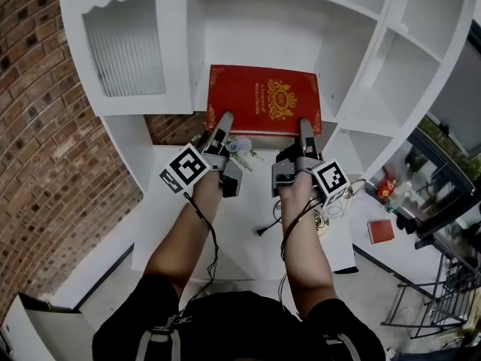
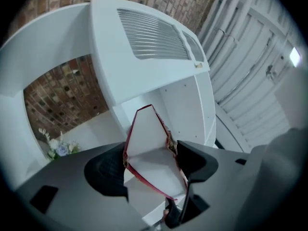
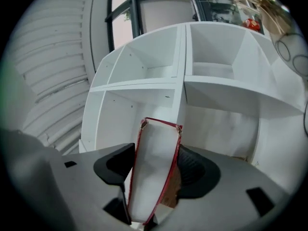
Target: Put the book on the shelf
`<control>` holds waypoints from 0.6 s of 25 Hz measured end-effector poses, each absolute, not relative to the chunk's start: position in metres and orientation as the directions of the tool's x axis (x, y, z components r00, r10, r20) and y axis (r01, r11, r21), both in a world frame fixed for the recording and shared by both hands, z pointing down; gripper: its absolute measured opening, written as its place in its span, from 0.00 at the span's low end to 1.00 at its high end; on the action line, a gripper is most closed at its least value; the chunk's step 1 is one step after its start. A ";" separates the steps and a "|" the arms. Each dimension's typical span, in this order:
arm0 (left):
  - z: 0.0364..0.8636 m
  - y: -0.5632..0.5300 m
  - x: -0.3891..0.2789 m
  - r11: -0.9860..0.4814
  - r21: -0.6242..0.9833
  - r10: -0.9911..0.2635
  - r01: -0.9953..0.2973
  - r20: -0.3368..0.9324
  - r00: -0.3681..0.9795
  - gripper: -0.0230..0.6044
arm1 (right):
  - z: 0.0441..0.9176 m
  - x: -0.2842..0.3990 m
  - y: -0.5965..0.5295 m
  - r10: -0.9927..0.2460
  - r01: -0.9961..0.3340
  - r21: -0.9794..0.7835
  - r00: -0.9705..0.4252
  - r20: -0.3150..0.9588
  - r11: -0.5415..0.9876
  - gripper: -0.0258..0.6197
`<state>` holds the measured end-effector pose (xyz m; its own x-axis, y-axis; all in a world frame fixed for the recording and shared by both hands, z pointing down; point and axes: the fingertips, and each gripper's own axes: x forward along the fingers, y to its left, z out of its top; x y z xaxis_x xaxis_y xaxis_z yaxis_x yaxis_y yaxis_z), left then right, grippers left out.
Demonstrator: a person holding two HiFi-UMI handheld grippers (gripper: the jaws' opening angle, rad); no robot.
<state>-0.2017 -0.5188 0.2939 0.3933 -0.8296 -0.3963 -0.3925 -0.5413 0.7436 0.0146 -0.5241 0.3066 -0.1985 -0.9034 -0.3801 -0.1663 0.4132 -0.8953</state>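
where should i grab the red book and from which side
Take the red book by its near edge, close to each lower corner, jaws across its thickness, one on each cover. Come from the person's side: the far edge faces into the white shelf, whose walls close off the other sides. The left gripper and right gripper hold it that way.

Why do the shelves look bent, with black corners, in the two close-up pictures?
Left gripper view: a wide-angle lens bows the white shelf and darkens the corners. Right gripper view: same bending, dark rim too. Head view: milder curve; the red book looks sharp, evenly lit.
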 end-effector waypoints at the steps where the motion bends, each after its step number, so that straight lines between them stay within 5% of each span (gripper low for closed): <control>1: 0.294 -0.521 -0.202 -0.533 0.715 -0.839 -0.453 -0.376 0.393 0.54 | 0.307 0.018 -0.527 -0.911 -0.212 -0.890 -0.187 -0.367 0.403 0.50; 6: 0.288 -0.525 -0.203 -0.449 0.440 -0.890 -0.778 -0.295 0.347 0.58 | 0.301 0.029 -0.538 -0.932 -0.418 -0.834 -0.131 -0.338 0.361 0.55; 15: 0.259 -0.523 -0.201 -0.354 0.115 -0.893 -0.928 -0.336 0.299 0.58 | 0.279 0.038 -0.538 -0.928 -0.682 -0.667 -0.043 -0.370 0.298 0.59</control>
